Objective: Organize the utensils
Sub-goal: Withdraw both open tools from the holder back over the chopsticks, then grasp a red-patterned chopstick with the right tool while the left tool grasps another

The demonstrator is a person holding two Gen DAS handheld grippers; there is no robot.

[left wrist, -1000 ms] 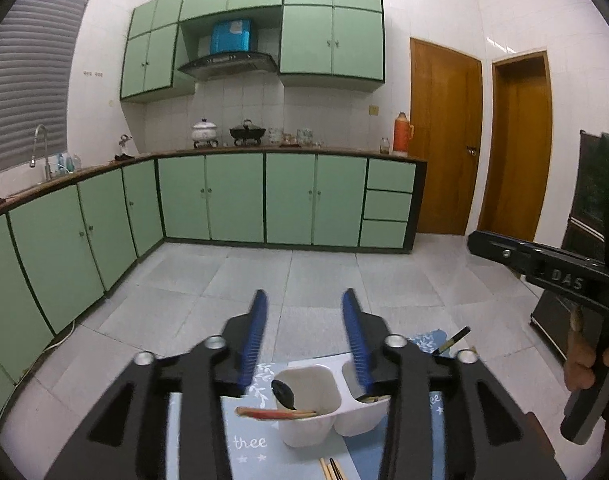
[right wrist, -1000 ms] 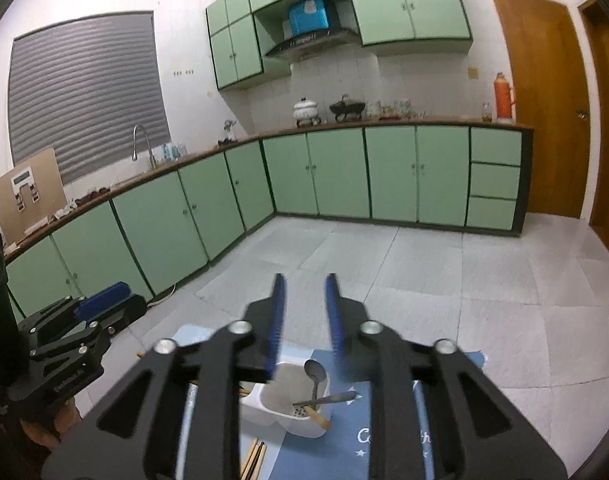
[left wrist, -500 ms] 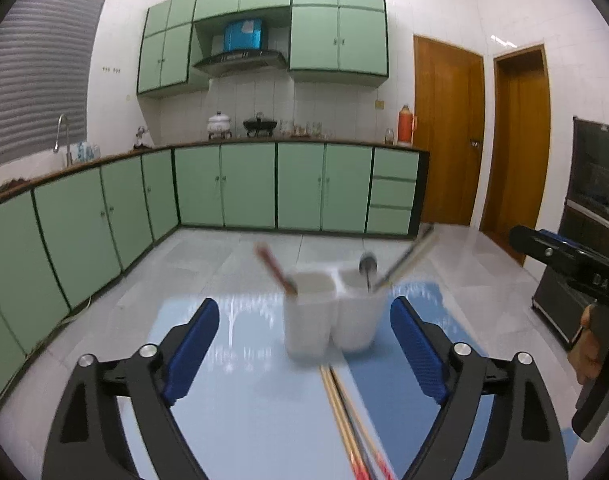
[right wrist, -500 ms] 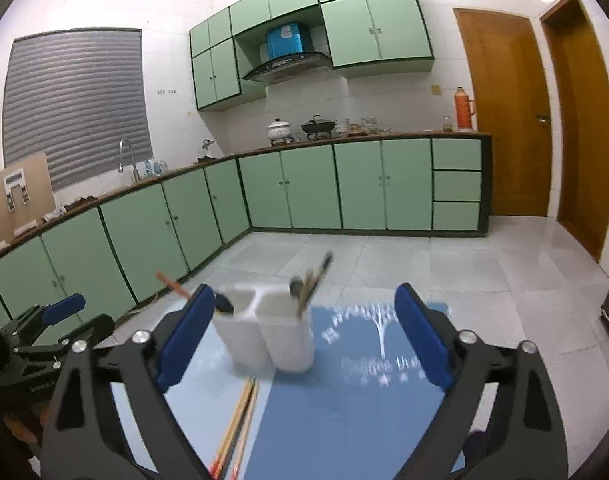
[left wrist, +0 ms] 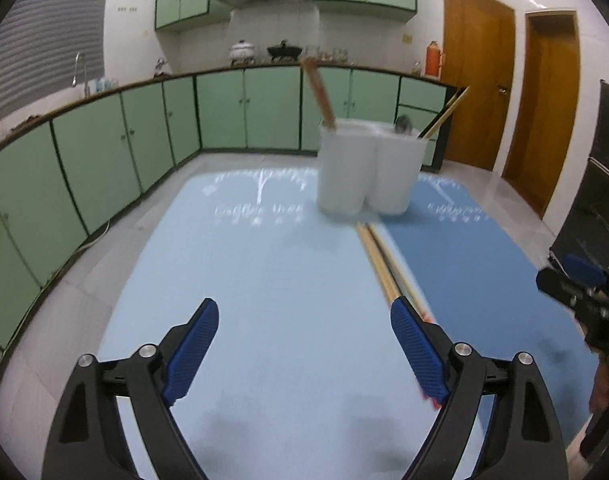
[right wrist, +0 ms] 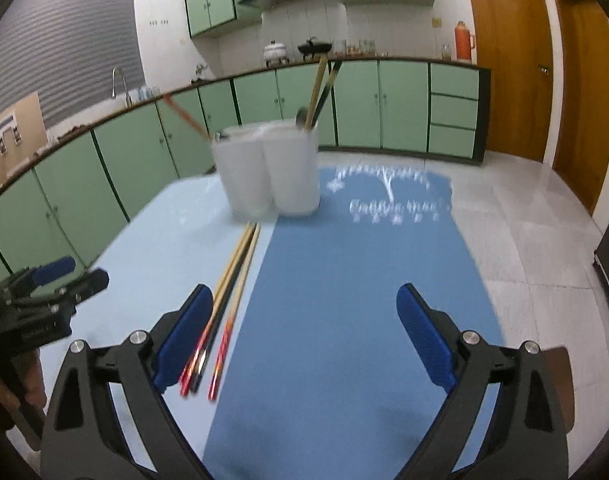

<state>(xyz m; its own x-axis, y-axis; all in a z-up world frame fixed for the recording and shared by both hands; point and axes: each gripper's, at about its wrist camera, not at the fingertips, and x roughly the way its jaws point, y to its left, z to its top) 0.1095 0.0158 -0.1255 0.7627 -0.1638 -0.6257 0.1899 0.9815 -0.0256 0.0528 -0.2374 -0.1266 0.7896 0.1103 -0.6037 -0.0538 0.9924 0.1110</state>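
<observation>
— What is in the white two-cup holder (right wrist: 269, 172) at the counter's far edge?
— Chopsticks, a spoon. More chopsticks (right wrist: 228, 280) lie loose nearby. Both hand-held grippers, left (left wrist: 304, 344) and right (right wrist: 304, 336), gape empty.

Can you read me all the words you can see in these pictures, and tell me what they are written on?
"Coffee tree", probably: white print on the dark blue mat, blurred, so the second word is a guess.
The same white print on the light blue mat: too blurred to read with any certainty.
Small white lettering on the side of the left hand-held gripper: too small to read.
No other writing shows.
</observation>
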